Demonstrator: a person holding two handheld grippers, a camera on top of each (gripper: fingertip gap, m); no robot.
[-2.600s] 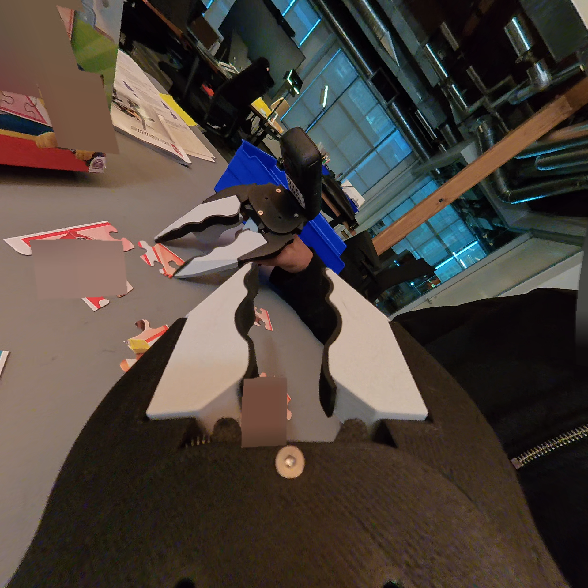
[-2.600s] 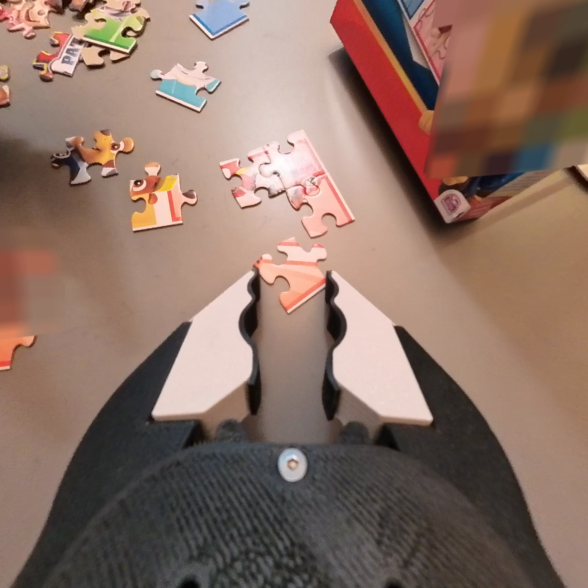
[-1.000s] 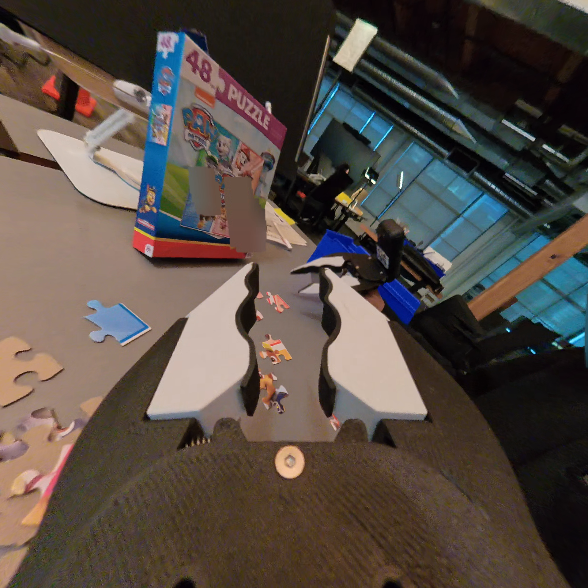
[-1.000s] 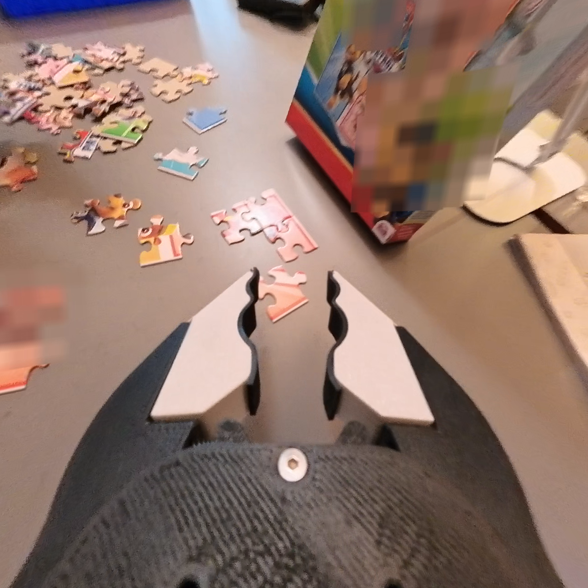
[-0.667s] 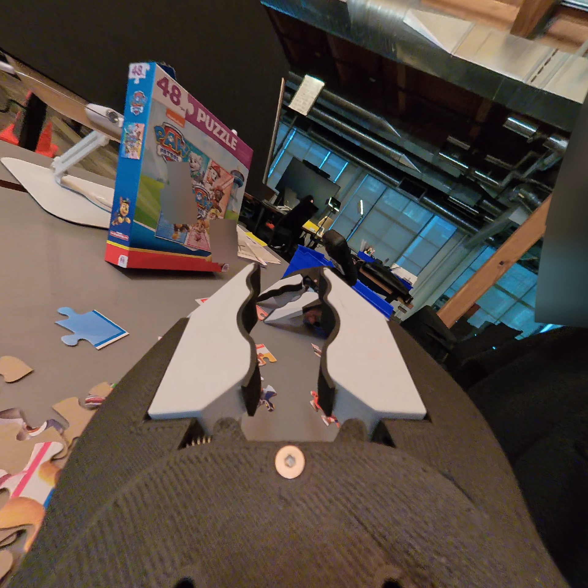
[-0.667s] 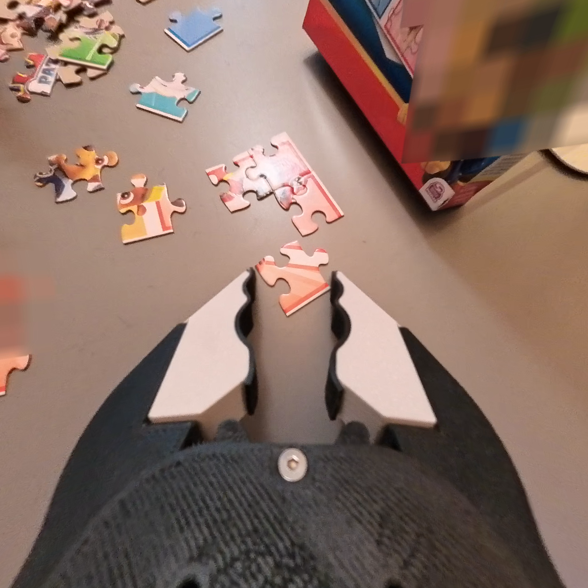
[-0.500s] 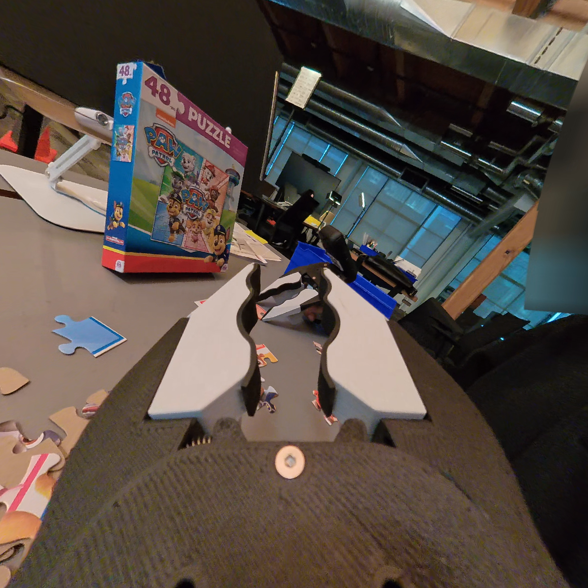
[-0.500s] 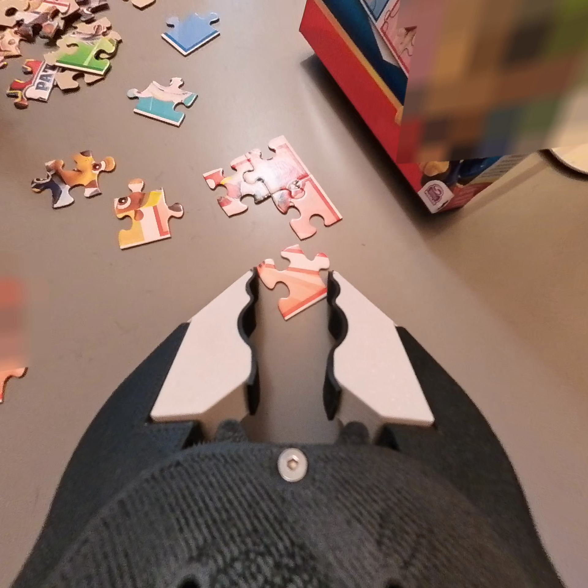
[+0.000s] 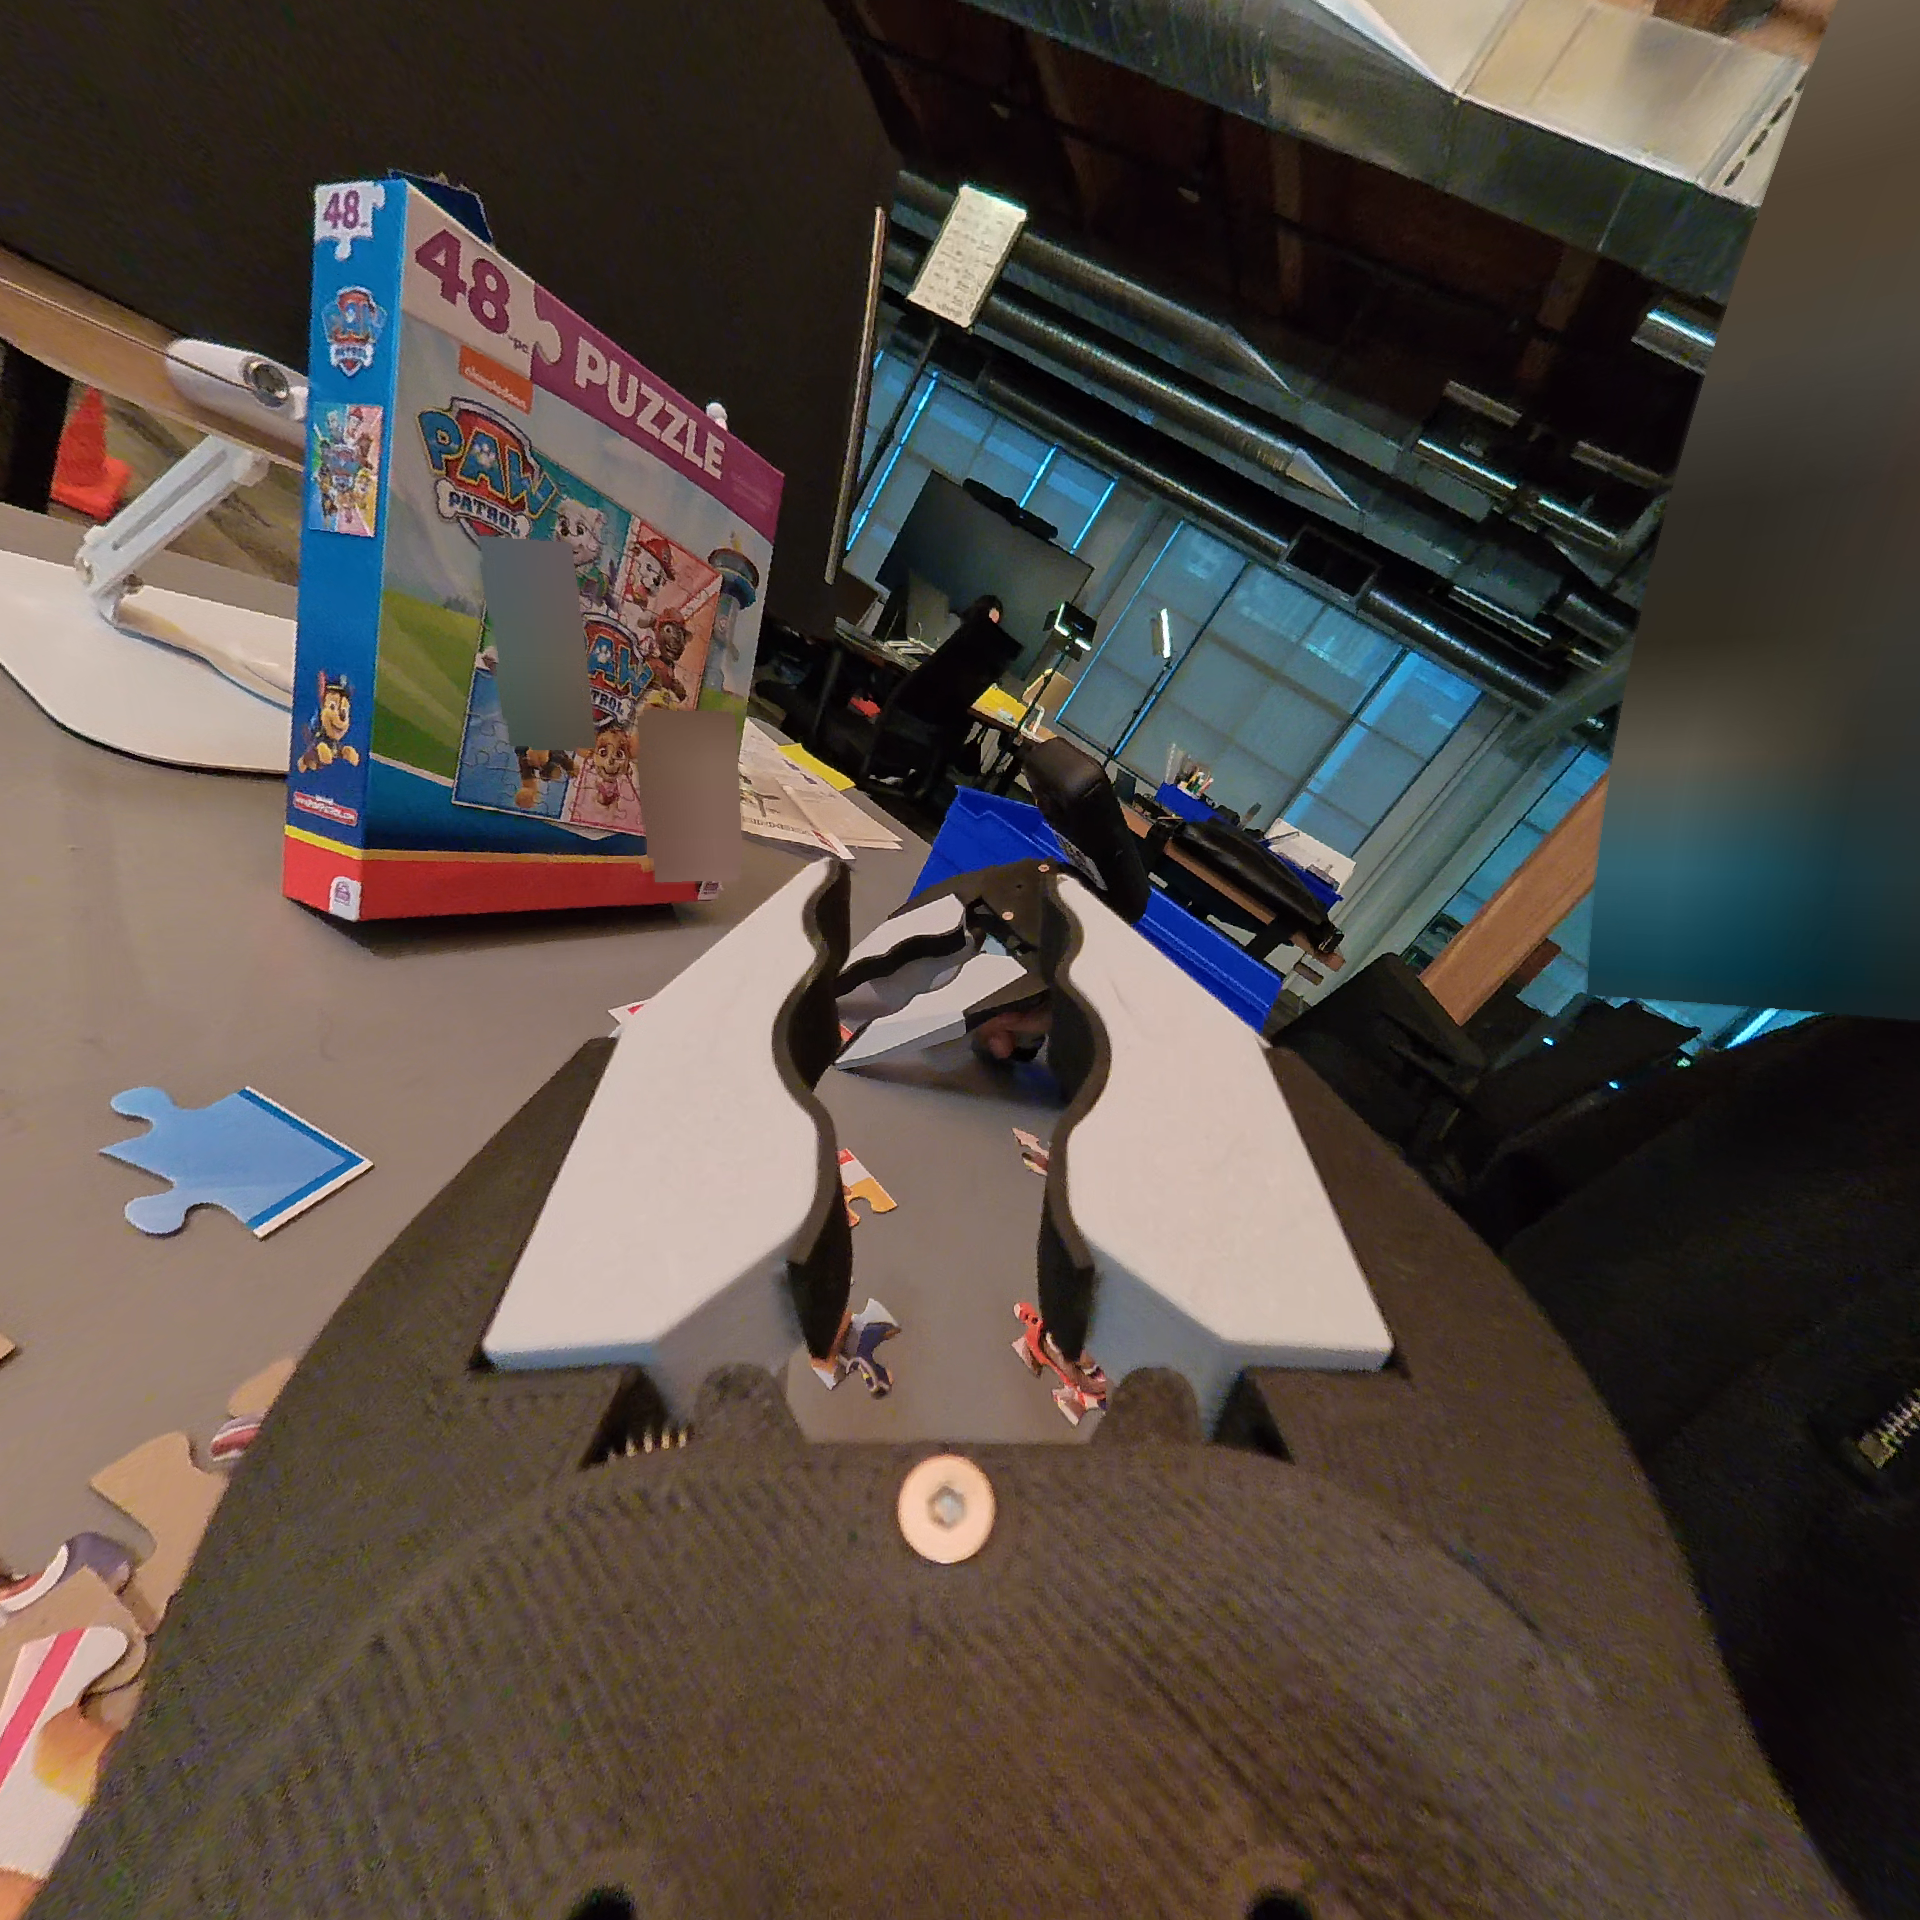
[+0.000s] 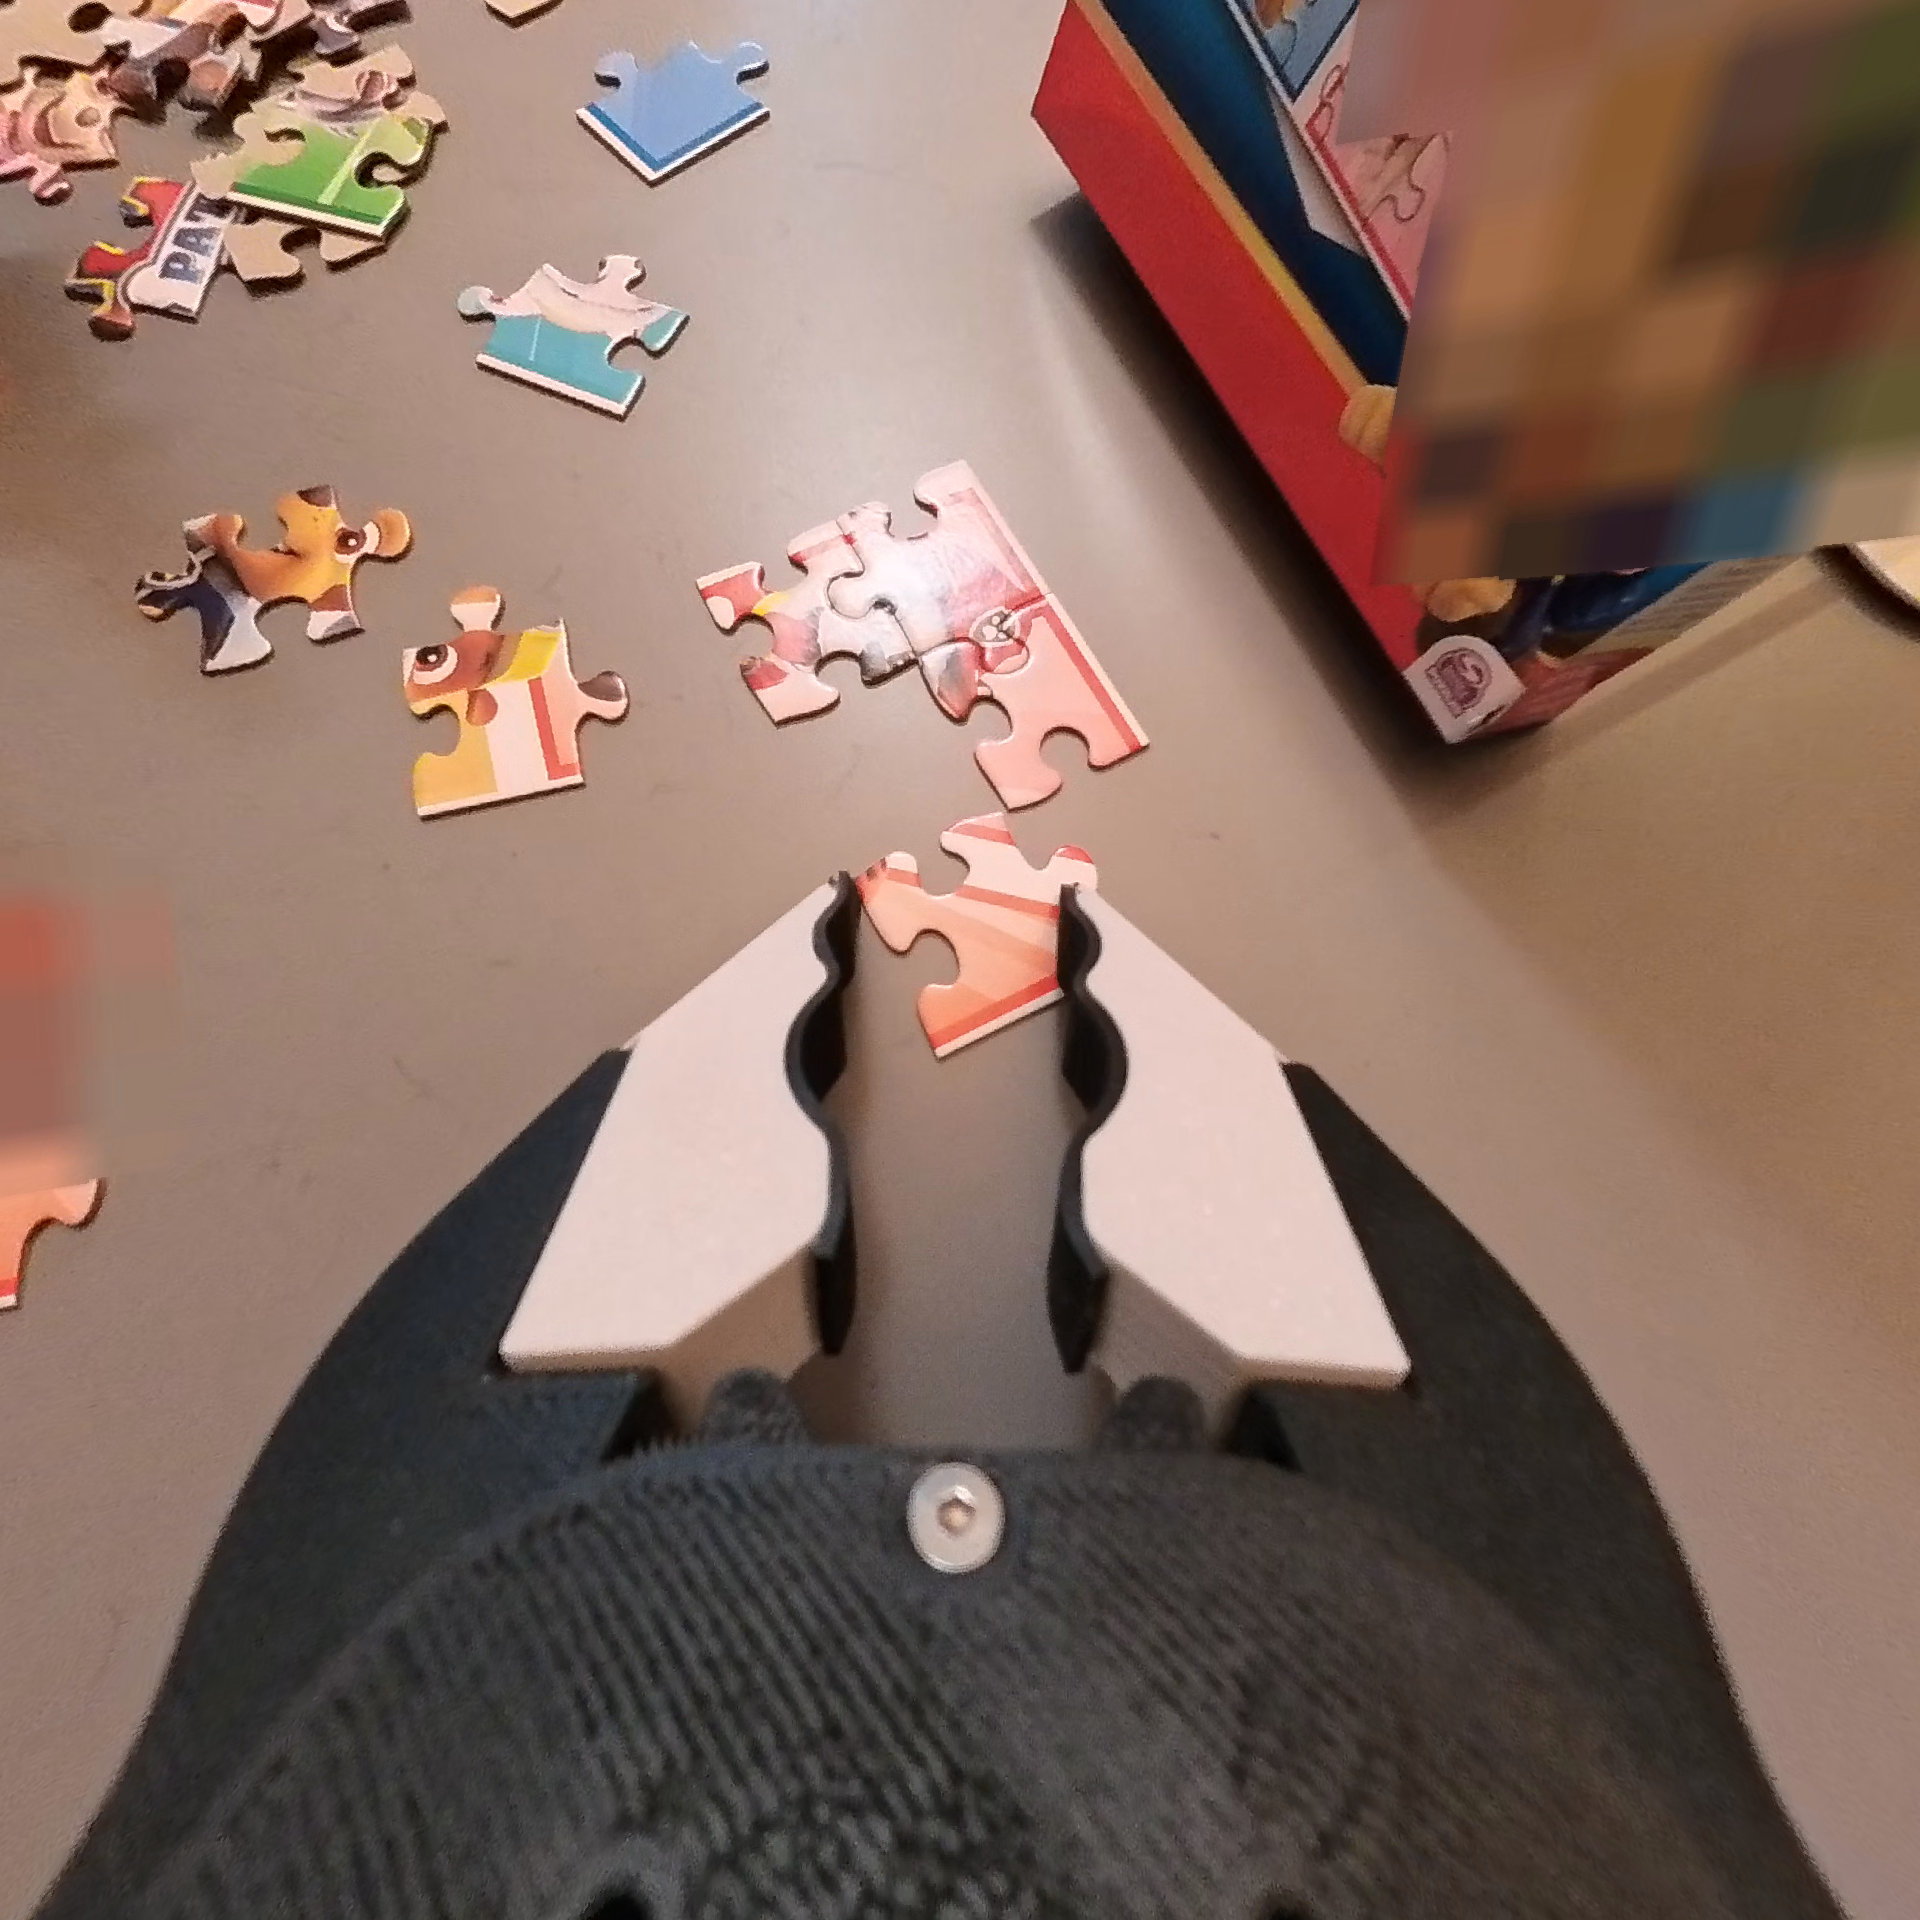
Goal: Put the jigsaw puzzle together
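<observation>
Between the fingertips of the right gripper (image 10: 961, 894) lies a pink-and-orange puzzle piece (image 10: 982, 935), flat on the grey table (image 10: 1455, 1039). Both pads appear to touch its edges, so the jaws are pinching it, its knobbed end pointing forward. Just ahead, slightly right, sits a joined cluster of pink pieces (image 10: 925, 623), its open socket facing the held piece. The left gripper (image 9: 940, 914), jaws spread on nothing, hovers well apart over scattered pieces; the right is nearer. Beyond stands an upright puzzle box (image 9: 520, 582), red-based, bearing printed lettering and cartoon art.
</observation>
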